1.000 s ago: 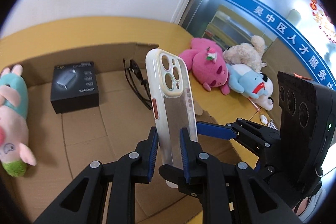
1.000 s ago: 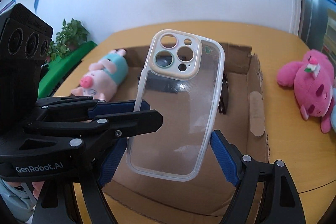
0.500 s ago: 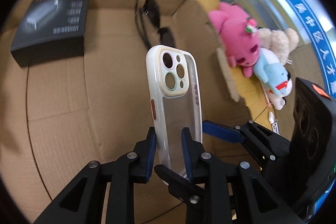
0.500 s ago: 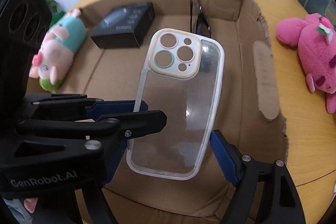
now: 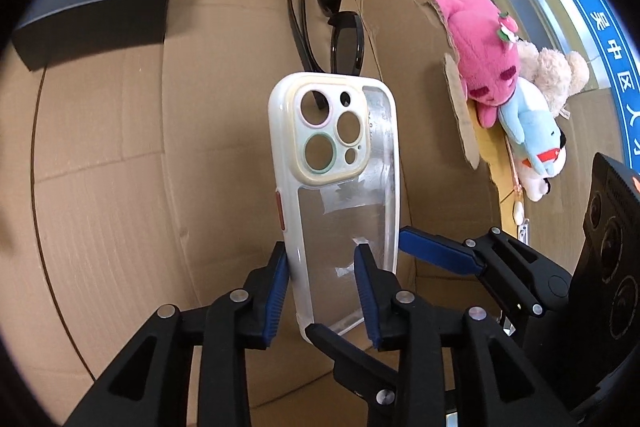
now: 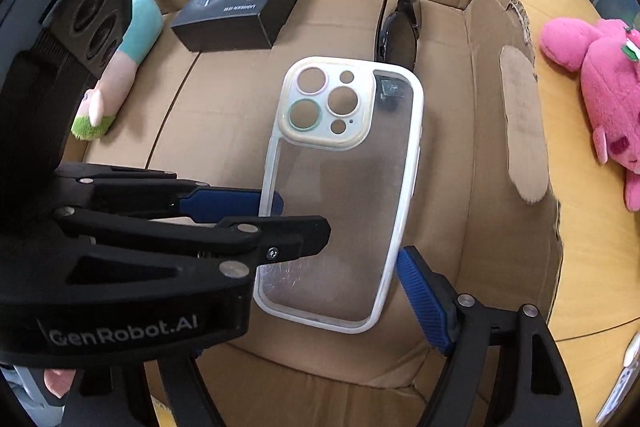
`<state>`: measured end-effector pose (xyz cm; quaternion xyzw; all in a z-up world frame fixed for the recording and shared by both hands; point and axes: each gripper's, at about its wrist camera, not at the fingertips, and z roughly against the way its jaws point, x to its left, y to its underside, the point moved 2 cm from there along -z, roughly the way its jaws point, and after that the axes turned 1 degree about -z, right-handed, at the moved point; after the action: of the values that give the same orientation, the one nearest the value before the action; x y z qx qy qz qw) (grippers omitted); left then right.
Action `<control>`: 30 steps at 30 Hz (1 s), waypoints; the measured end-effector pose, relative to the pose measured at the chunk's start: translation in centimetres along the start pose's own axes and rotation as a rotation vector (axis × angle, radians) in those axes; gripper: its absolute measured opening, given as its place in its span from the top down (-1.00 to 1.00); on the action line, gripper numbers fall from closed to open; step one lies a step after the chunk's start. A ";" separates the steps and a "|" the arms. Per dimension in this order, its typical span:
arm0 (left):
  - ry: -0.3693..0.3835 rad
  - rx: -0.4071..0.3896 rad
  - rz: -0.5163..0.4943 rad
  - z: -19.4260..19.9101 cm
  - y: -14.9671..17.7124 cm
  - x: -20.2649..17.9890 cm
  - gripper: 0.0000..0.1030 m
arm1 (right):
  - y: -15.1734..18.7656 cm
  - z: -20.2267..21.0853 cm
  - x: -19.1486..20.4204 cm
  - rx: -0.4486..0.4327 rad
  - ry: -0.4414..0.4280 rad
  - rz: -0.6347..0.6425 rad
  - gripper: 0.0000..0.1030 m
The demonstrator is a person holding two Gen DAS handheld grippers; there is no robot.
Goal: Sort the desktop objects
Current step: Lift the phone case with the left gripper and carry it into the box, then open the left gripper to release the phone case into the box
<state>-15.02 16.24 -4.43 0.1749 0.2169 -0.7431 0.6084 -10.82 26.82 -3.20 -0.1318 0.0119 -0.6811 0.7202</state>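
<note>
The left gripper (image 5: 322,283) has its fingers clenched on the lower part of a clear phone case (image 5: 340,183), holding it upright above the floor of a cardboard box (image 5: 120,155). The right gripper (image 6: 340,267) hangs with fingers spread, one blue pad just beside the case's edge. Sunglasses (image 6: 400,23) and a black box (image 6: 244,7) lie inside; a pink plush toy (image 6: 608,87) rests on the counter (image 6: 592,267).
</note>
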 end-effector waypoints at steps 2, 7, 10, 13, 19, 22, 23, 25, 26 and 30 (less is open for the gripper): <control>-0.016 0.004 -0.025 0.1 0.6 -0.5 0.38 | 0.7 0.2 0.3 0.010 -0.006 0.009 -0.52; -0.010 0.022 -0.033 0.2 1.6 -0.8 0.42 | 1.9 0.7 0.6 0.014 -0.012 0.020 -0.52; -0.001 0.026 -0.041 0.5 2.0 -1.2 0.42 | 2.4 1.4 0.7 0.003 -0.017 0.024 -0.52; 0.006 0.026 -0.050 1.0 2.4 -1.6 0.42 | 2.8 1.9 1.0 -0.006 -0.018 0.033 -0.53; 0.009 0.051 -0.050 0.3 2.5 -2.1 0.38 | 3.4 2.4 1.3 0.004 -0.014 0.048 -0.56; 0.007 0.081 -0.037 -0.9 2.2 -1.7 0.45 | 3.2 1.4 1.5 0.023 -0.016 0.038 -0.55; 0.022 0.104 -0.034 -1.5 2.1 -1.6 0.45 | 3.2 1.1 1.5 0.028 -0.037 0.033 -0.52; 0.039 0.118 -0.043 -2.1 1.8 -1.8 0.45 | 3.2 0.8 1.6 0.036 -0.051 0.026 -0.52; 0.039 0.120 -0.047 -2.1 1.6 -2.1 0.45 | 3.1 0.7 1.7 0.035 -0.034 0.032 -0.52; 0.049 0.120 -0.041 -2.3 1.0 -2.1 0.45 | 2.5 0.8 0.8 0.028 -0.016 0.008 -0.52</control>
<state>-13.61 19.07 -5.39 0.2245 0.1904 -0.7627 0.5759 -8.11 26.24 -2.81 -0.1274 -0.0030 -0.6773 0.7246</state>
